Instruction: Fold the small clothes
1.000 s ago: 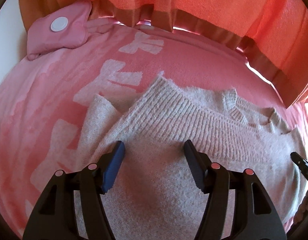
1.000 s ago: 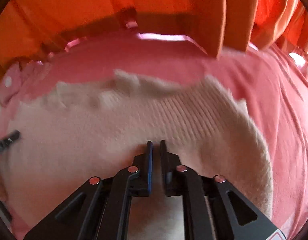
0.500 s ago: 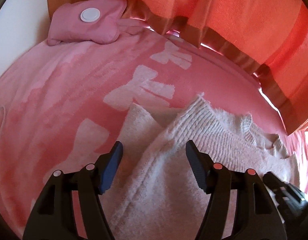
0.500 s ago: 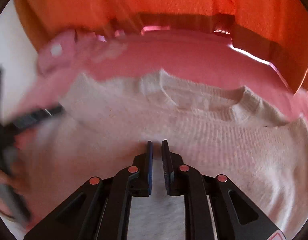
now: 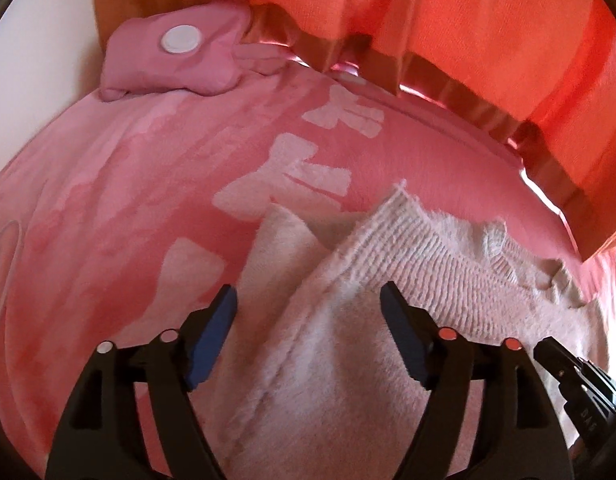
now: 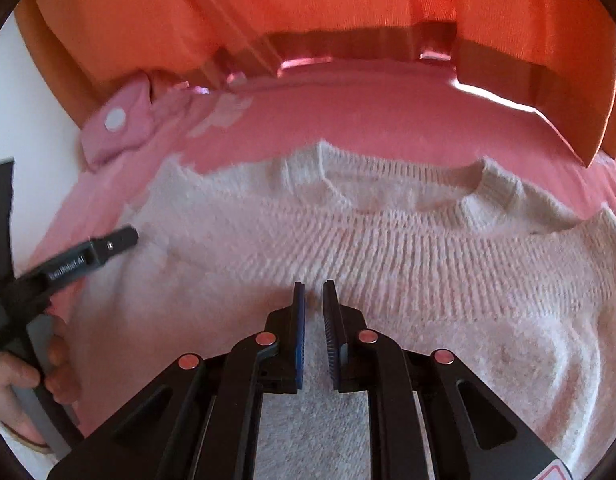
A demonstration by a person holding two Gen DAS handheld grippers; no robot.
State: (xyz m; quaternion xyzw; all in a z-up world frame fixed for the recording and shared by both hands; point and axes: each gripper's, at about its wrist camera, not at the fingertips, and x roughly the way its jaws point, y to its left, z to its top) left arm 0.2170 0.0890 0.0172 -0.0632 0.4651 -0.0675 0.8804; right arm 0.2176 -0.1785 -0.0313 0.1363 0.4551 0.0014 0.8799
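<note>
My left gripper [image 5: 308,312] is over the sweater's [image 5: 347,360] left edge, fingers spread and opening, fuzzy knit below them but no pinch. My right gripper [image 6: 313,300] hangs over the sweater's middle, fingers nearly together with only a slit, nothing caught between. The sweater lies flat on the pink blanket [image 5: 128,220], ribbed collar [image 6: 495,188] at the far edge. Bare blanket runs left to the pouch [image 5: 176,60]; orange curtain [image 6: 308,0] closes off the back.
</note>
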